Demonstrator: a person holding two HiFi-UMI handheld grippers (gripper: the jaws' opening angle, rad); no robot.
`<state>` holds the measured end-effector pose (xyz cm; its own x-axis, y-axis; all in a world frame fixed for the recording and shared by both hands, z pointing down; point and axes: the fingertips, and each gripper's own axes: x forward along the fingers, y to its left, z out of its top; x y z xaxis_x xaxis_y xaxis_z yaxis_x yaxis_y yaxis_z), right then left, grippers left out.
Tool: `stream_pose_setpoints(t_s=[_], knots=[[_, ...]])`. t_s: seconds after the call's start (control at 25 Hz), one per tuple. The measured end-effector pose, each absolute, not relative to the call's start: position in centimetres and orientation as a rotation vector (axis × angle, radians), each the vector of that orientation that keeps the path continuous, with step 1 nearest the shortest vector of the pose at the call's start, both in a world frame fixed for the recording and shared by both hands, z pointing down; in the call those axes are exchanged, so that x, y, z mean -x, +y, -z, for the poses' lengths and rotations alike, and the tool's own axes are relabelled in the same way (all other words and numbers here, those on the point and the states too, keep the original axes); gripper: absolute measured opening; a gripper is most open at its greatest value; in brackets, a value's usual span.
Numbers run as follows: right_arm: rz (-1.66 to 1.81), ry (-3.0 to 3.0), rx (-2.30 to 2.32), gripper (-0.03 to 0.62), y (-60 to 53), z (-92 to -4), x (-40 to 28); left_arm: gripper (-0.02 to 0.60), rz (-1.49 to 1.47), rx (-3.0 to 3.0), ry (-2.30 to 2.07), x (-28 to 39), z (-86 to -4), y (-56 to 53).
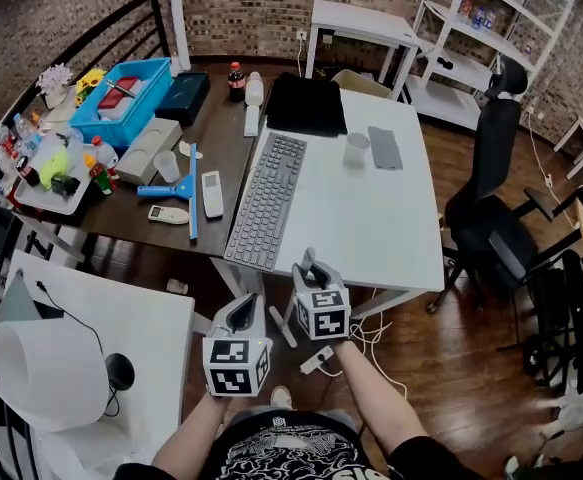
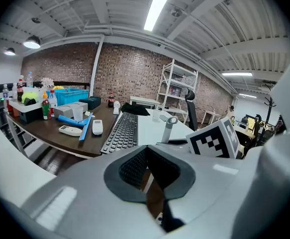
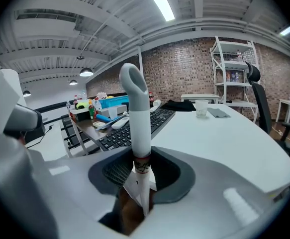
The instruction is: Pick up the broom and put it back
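Beside the table, the right claw grips the broom, left claw closed empty; carrying it back comes next

Left gripper: jaws together at the tips, nothing between them (wood floor shows through the gap below). Just right of it sits a marker cube, with a white broom handle rising upright beside it. Ahead, a keyboard lies on the white table. The dark table to the left carries a blue brush, two remotes and a blue bin. Behind: brick wall, white shelf.
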<state>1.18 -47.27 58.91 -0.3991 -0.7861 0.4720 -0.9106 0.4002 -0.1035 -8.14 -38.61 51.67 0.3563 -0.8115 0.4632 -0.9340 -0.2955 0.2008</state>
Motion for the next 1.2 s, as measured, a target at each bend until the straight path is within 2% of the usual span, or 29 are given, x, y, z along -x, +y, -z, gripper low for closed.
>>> stream_pose_setpoints(t_s=[0.56, 0.68, 1.2], knots=[[-0.459, -2.295, -1.461, 0.1, -48.2, -59.3, -0.9, 0.006, -0.381, -2.192, -1.523, 8.2, -51.6, -38.8], [-0.469, -2.298, -1.444, 0.135, -48.1, -59.5, -0.7, 0.006, -0.383, -2.19, -1.526, 8.3, -51.6, -38.8], [-0.489, -2.294, -1.404, 0.141, -47.2, -60.1, 0.1, 0.006, -0.382, -2.174, -1.539, 8.9, -51.7, -38.0]])
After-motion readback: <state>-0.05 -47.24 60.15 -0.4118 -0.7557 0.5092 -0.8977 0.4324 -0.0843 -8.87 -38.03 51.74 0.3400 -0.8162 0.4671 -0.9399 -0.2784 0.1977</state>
